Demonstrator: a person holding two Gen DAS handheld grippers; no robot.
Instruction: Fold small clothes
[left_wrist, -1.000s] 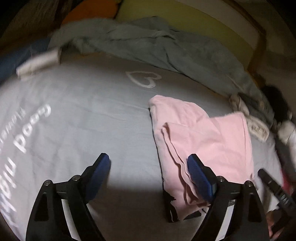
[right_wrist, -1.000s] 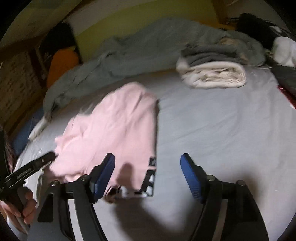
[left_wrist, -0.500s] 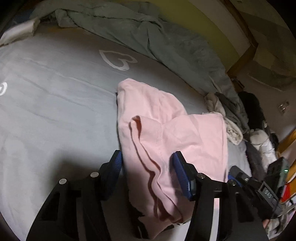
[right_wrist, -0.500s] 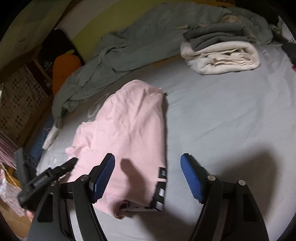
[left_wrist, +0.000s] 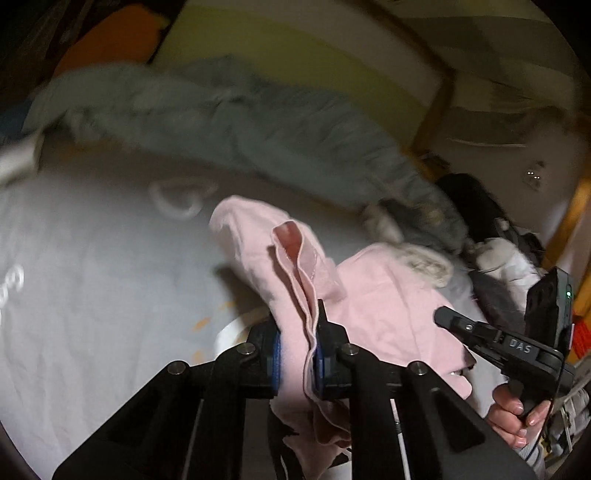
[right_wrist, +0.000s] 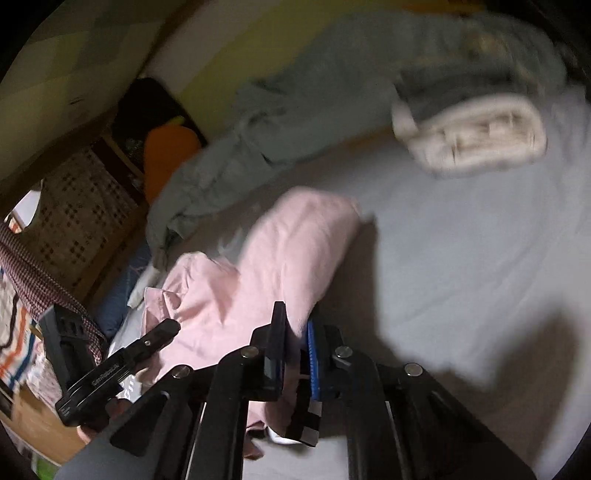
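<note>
- Our left gripper (left_wrist: 295, 354) is closing, its pads pinching the near edge of the pink garment (left_wrist: 376, 306).
- Our right gripper (right_wrist: 295, 354) is closing on that edge too.
- The garment lies mid-bed on the grey sheet (right_wrist: 461, 258).

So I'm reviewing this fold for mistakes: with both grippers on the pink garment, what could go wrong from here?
The left gripper is closing on a bunched ridge of the pink garment, so layers may slip unevenly and the fold skew. The right gripper is closing near the garment's edge; the cloth might pull free. The folded cream pile lies close behind and could get nudged.
</note>
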